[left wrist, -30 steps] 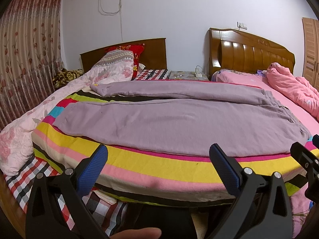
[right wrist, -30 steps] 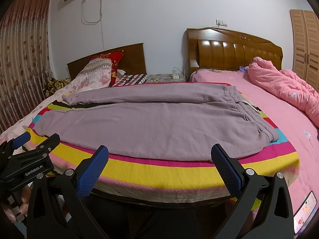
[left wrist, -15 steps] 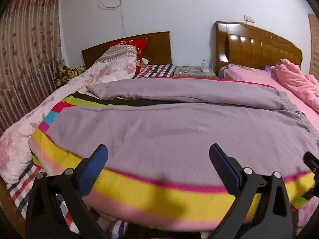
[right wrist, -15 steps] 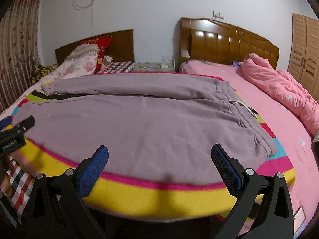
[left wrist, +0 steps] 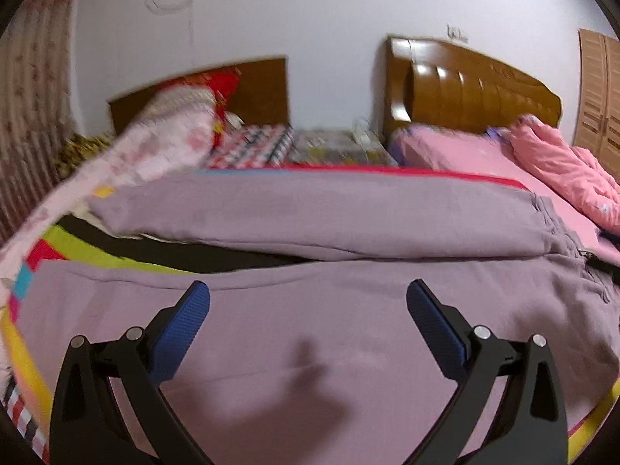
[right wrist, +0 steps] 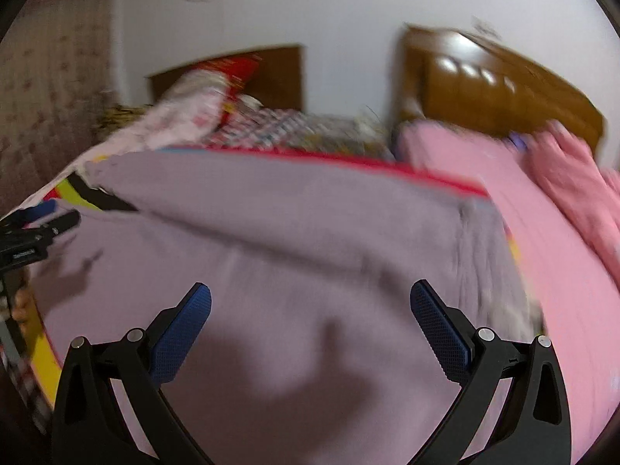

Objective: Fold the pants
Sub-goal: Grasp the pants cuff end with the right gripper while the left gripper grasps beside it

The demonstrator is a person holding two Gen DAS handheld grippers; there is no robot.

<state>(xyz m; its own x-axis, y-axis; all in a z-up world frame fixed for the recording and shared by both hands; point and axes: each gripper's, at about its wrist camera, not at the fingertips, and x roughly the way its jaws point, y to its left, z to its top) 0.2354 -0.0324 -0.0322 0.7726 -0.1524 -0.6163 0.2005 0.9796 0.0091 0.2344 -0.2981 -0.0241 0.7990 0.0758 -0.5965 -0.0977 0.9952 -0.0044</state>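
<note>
Mauve sweatpants [left wrist: 310, 224] lie spread flat on a striped blanket, legs pointing left, waistband at the right [left wrist: 558, 232]. They also fill the right wrist view [right wrist: 271, 232], which is blurred. My left gripper [left wrist: 308, 294] is open and empty, hovering over the near leg. My right gripper [right wrist: 310, 298] is open and empty over the near leg closer to the waistband [right wrist: 480, 240]. The left gripper's tip shows at the left edge of the right wrist view [right wrist: 35, 228].
The striped blanket [left wrist: 77, 248] covers the bed. A floral quilt and pillows [left wrist: 162, 143] lie at far left. A pink bed with a crumpled pink duvet [left wrist: 558, 162] lies on the right. Two wooden headboards [left wrist: 472, 89] stand against the wall.
Both grippers have moved forward from the bed's near edge to over the pants. Both stay open. The pants have not moved.
</note>
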